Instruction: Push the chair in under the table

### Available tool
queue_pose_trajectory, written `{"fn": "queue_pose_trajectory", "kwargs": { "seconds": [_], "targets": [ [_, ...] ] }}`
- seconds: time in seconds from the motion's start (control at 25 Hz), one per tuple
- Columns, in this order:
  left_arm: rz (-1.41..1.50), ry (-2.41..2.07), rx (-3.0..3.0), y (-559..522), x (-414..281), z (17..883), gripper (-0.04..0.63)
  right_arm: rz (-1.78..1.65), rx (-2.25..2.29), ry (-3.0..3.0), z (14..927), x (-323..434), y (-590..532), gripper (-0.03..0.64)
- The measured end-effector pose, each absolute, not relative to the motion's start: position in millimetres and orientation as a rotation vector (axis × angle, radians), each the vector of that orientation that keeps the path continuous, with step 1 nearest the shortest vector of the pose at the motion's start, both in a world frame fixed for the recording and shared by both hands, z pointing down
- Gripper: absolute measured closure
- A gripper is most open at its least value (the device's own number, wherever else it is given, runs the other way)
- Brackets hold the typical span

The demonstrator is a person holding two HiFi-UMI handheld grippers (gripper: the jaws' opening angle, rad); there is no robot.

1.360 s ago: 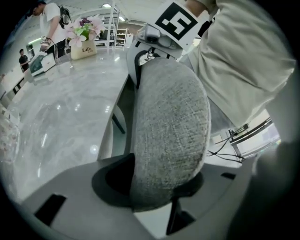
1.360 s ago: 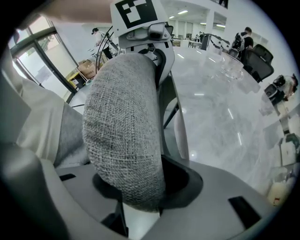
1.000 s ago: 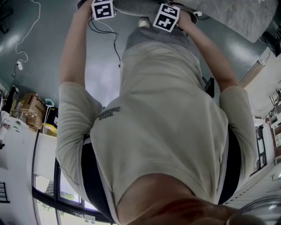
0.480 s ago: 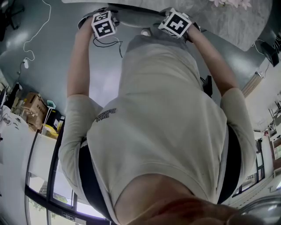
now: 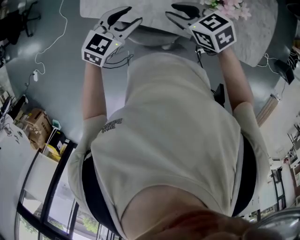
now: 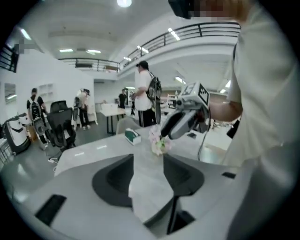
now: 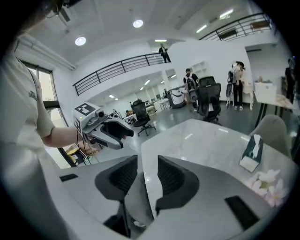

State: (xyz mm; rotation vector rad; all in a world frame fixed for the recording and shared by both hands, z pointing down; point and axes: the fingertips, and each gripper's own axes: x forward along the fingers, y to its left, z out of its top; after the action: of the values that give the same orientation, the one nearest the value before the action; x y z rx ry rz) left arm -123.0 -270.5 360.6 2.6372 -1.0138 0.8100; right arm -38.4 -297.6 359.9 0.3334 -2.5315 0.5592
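Two empty tools hang over the table: left gripper jaws apart, right gripper jaws just closing partway, nothing between. Beneath the jaws the chair sits at the table edge. The push looks done to me, so no grip needed.

Left of the counter wide open, right side crowded!
Bare top ahead and to the left, plenty of passage there. Flowers stand in the way on the right, tissue box beyond them. The chair blocks the near edge mid-way. Left floor is open, bar a loose cable.
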Motion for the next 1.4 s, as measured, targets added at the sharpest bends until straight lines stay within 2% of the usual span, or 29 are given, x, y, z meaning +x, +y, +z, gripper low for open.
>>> {"fn": "queue_pose_trajectory", "kwargs": {
  "seconds": [0.32, 0.48, 0.56, 0.64, 0.76, 0.88, 1.4],
  "targets": [
    [0.322, -1.376, 2.738, -299.6, -134.4, 220.3, 0.497, 0.307, 0.571, -2.777, 236.8, -51.2, -315.0, 0.515],
    [0.186, -1.441, 2.724, -299.8, -144.4, 179.8, 0.503, 0.201, 0.733, -2.852, 189.0, -47.9, -316.3, 0.526],
    [0.146, -1.479, 2.755, -296.6, -147.6, 163.6, 0.537, 0.138, 0.776, -2.867, 170.7, -47.6, -311.8, 0.539],
    [0.068, -1.482, 2.748, -294.0, -152.2, 149.3, 0.541, 0.045, 0.787, -2.862, 156.5, -49.8, -303.9, 0.578],
    [-0.057, -1.453, 2.735, -289.3, -162.2, 126.6, 0.561, -0.079, 0.816, -2.856, 136.3, -53.9, -292.8, 0.581],
    [-0.069, -1.508, 2.77, -283.2, -172.4, 106.2, 0.581, -0.129, 0.817, -2.917, 111.9, -60.1, -280.5, 0.583],
    [0.055, -1.576, 2.898, -277.5, -181.0, 82.1, 0.586, -0.292, 0.879, -3.024, 69.2, -85.5, -272.2, 0.606]
  ]
}}
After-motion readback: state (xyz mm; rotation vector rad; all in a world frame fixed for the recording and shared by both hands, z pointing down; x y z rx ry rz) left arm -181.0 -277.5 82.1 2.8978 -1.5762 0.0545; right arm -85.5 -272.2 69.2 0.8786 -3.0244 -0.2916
